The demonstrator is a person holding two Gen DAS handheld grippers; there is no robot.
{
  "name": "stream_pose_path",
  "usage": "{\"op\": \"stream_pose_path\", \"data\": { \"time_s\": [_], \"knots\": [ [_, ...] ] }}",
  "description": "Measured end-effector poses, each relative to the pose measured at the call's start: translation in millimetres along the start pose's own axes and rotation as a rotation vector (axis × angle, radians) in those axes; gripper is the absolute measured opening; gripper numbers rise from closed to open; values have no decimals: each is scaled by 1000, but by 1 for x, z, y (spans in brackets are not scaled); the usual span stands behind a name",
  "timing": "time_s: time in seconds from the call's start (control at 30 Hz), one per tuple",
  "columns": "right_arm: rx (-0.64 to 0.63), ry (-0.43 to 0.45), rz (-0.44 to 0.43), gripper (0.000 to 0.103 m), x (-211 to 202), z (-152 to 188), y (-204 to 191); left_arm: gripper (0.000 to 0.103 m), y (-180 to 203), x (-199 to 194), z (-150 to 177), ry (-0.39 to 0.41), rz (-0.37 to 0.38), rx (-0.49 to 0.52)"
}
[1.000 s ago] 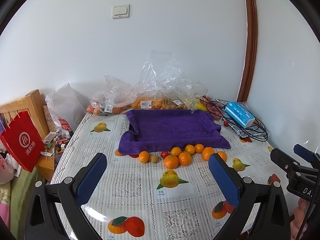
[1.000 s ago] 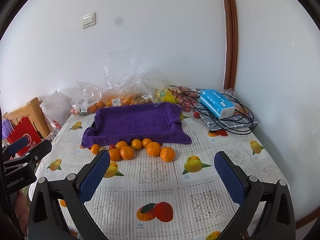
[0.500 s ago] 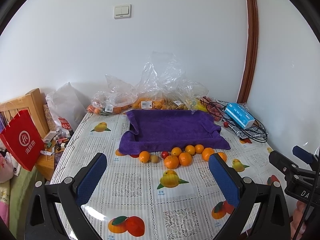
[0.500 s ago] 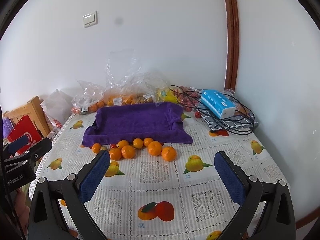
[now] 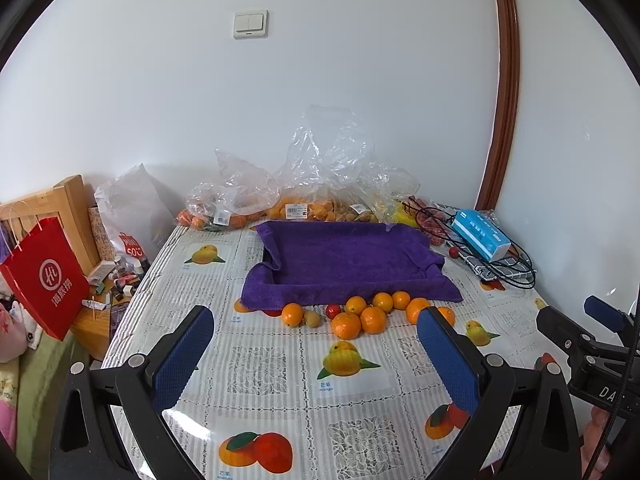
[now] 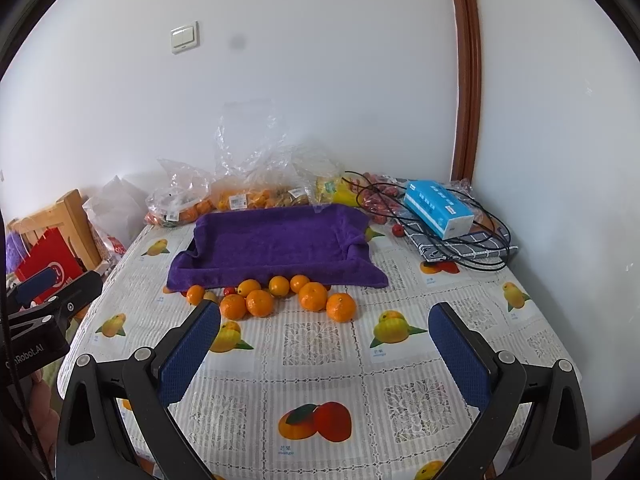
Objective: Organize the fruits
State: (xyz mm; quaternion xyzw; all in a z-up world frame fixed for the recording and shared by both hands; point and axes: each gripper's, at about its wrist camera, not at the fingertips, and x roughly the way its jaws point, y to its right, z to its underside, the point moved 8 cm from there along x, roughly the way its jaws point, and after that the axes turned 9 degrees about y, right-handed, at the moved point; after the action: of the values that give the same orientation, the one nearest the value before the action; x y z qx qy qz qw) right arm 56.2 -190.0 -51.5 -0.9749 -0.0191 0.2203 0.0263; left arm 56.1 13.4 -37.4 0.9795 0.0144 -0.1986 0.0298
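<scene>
Hovering above the tabletop (image 6: 320,364), both the left hand-held gripper (image 5: 316,344) and right hand-held gripper (image 6: 324,340) gape wide, empty; oranges (image 6: 260,303) cluster touching the purple towel's (image 6: 276,244) near edge.

Light switch (image 5: 250,24) high on far wall. Brown door frame (image 5: 505,80) at right. Blue tissue box (image 5: 480,234) far right on counter, atop grey checked cloth (image 6: 464,246), black cable (image 6: 486,256) looped around it. Red paper bag (image 5: 46,280) and wooden chair (image 5: 68,204) left, off the counter.
</scene>
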Motion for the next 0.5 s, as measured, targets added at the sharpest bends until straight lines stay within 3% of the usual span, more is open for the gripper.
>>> {"op": "stream_pose_path", "data": {
  "time_s": [0.5],
  "knots": [
    [5, -2, -5, 103, 1, 1, -2, 102, 3, 1, -2, -9, 1, 4]
  ]
}}
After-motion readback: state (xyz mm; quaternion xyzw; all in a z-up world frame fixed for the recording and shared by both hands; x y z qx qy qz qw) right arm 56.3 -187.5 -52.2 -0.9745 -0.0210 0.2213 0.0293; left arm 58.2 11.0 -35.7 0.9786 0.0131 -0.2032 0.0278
